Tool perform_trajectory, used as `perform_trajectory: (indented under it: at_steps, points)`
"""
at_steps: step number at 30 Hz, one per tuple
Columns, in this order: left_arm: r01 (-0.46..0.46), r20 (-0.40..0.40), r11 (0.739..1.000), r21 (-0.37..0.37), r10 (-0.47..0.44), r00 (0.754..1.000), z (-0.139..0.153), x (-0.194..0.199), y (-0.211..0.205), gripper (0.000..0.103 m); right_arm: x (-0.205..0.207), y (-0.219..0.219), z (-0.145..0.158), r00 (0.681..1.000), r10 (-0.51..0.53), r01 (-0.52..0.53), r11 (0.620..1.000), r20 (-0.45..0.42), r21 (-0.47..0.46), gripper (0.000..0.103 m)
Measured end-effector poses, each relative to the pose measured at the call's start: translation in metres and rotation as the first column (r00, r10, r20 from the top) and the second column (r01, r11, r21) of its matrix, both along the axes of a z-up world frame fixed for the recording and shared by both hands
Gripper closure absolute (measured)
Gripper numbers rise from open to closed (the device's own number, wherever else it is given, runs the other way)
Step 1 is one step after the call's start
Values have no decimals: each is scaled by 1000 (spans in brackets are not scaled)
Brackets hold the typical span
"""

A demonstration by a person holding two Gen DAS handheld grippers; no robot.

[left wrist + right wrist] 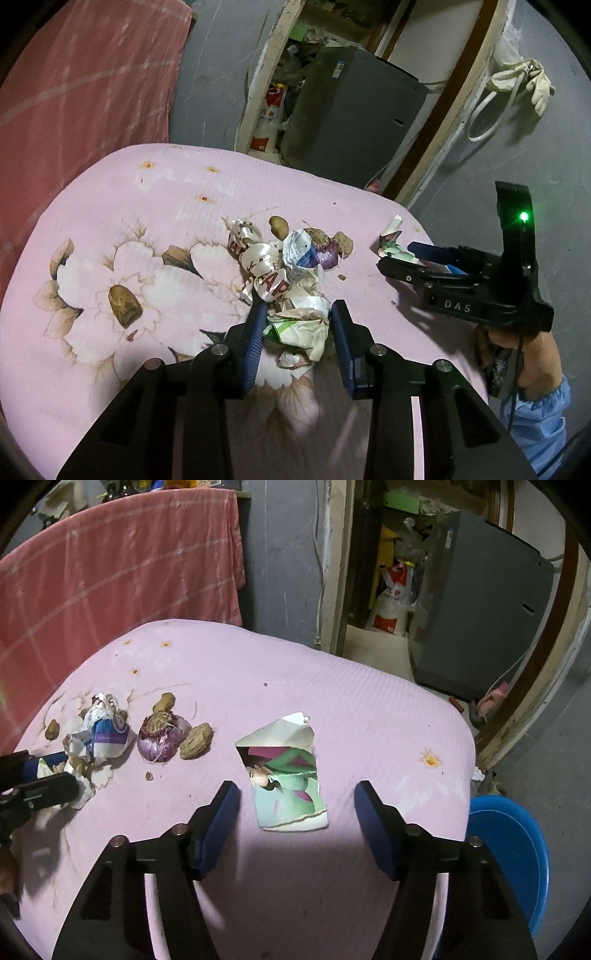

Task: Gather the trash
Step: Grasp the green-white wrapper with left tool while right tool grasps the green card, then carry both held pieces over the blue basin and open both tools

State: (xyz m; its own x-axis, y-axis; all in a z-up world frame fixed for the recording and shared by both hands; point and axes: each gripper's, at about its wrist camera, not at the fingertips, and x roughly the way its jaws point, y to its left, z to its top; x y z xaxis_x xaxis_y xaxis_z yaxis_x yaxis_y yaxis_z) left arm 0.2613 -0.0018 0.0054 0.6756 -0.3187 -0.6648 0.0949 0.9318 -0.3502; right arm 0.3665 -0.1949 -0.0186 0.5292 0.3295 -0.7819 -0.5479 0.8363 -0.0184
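Note:
On the pink flowered cloth (147, 192) lies a heap of trash: a satin ribbon with red letters (266, 273), a blue-and-white wrapper (299, 247), a purple onion (162, 738) and nut shells (195, 740). My left gripper (299, 305) is shut on a crumpled paper wrapper (299, 326) at the near edge of the heap, a pad against each side. A torn picture card (284, 775) lies flat to the right of the heap. My right gripper (297, 786) stands open around it, with both pads clear of the card's edges.
A brown stub (125, 304) lies alone on the cloth's left. A blue basin (509, 860) sits below the table's right edge. A red towel (110, 572) hangs behind the table. Beyond it an open doorway shows a grey machine (480, 609) and sacks.

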Motion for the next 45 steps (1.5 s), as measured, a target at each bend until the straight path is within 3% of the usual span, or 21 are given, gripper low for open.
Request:
perform_trajectory:
  at_steps: [2,5,13,27,35,45]
  points:
    - [-2,1,1000,-3,2,1000,0,-2,1,73,-4,-3,-1,1000,-2,2,1000,7,11,49]
    - [-4,7,1000,-3,4,1000,3,-4,0,76,-11,-8,0,1000,-3,3,1000,22,26,68]
    - [-17,15,1000,6,17,1000,4,-12,1,79,-19,-8,1,999,11,-13,999,42,47,69]
    - [-8,99,1000,12,7,995,13,-34,-1,79,-54,-25,10,998,38,-47,978,43,205,69]
    - [-17,268,1000,-1,16,963,46,-41,-20,79,-91,-45,56,969,-38,-52,936,246,347,69]
    - [42,452,999,15,-44,891,94,-26,-81,79,-127,-90,113,872,-211,0,902,442,431,69]
